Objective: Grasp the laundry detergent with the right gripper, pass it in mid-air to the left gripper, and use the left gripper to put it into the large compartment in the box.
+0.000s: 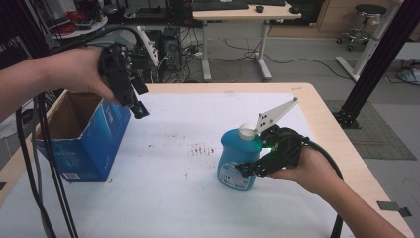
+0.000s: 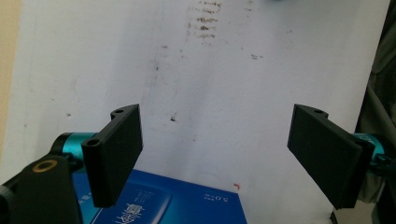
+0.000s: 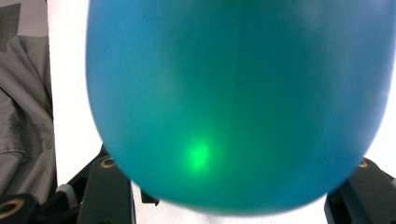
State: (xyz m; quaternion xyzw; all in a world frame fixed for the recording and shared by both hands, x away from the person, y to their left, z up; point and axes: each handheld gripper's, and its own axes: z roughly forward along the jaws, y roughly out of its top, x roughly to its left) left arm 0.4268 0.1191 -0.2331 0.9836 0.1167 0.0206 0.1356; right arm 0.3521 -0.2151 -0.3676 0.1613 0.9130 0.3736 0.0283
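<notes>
A blue bottle (image 1: pixel 236 161) with a white cap stands on the white sheet, right of the middle. My right gripper (image 1: pixel 250 168) reaches in from the right, its jaws on either side of the bottle's body and closed against it. In the right gripper view the bottle (image 3: pixel 238 102) is very close, with the black fingers (image 3: pixel 109 191) showing at its lower edges. My left gripper (image 1: pixel 136 99) is held in the air above the near corner of an open blue box (image 1: pixel 86 136). Its jaws stand wide open with nothing between them, and its fingers (image 2: pixel 116 149) frame the sheet and the box's edge (image 2: pixel 163 203).
The white sheet (image 1: pixel 163 198) covers most of the wooden table (image 1: pixel 322 114) and has a patch of brown marks (image 1: pixel 200 148) near its middle. The blue box sits at the table's left edge. Cables (image 1: pixel 44 163) hang down at the left.
</notes>
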